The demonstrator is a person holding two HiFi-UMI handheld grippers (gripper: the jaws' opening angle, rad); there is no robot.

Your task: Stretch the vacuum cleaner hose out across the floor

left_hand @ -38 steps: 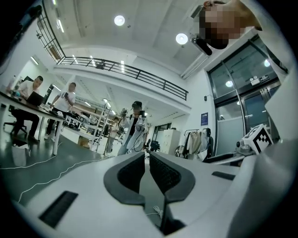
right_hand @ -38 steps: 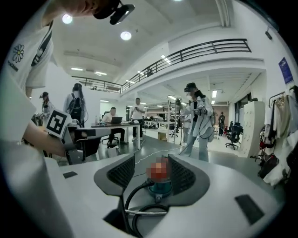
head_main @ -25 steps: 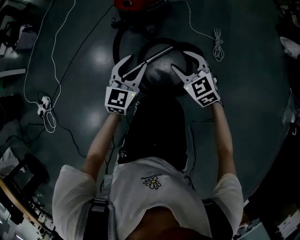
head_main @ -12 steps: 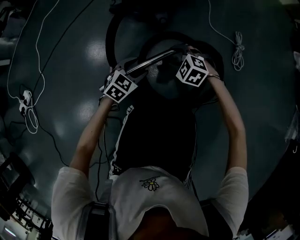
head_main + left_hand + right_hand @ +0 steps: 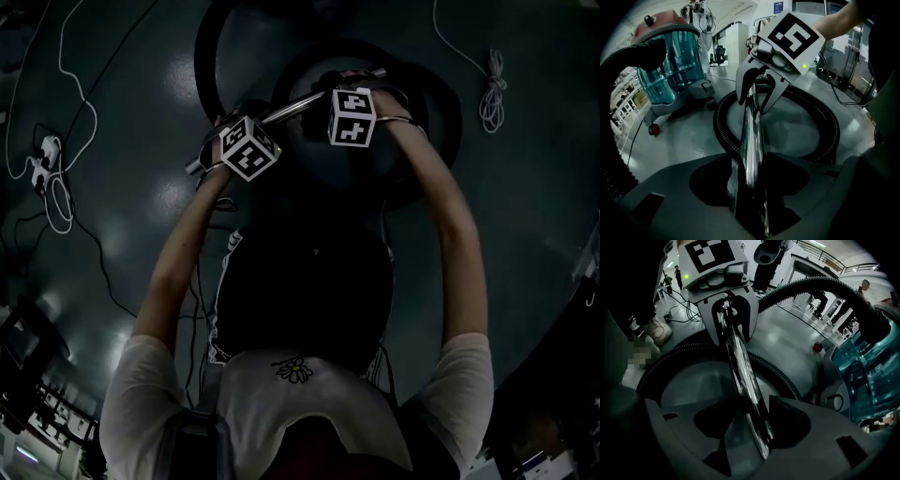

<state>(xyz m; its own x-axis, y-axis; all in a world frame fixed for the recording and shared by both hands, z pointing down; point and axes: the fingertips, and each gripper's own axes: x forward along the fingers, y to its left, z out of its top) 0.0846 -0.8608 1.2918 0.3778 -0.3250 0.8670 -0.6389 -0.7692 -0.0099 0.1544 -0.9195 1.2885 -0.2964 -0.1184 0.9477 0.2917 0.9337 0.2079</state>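
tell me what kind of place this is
Probably a big lab or workshop hall: a smooth grey floor, loose cables and a power strip lying on it, and a vacuum cleaner standing in open space.

- The head view looks from the top of the person's head, almost straight down. The left gripper, the right gripper and the dark floor are far below it.
- The left gripper view sits low, close to the floor. It looks along a shiny metal tube at the right gripper, which faces back at it.
- The right gripper view sits at the tube's other end. It looks back at the left gripper.
- Both gripper views show the tube, the black hose and the blue vacuum cleaner.
- The head view shares the tube and the hose with both gripper views.
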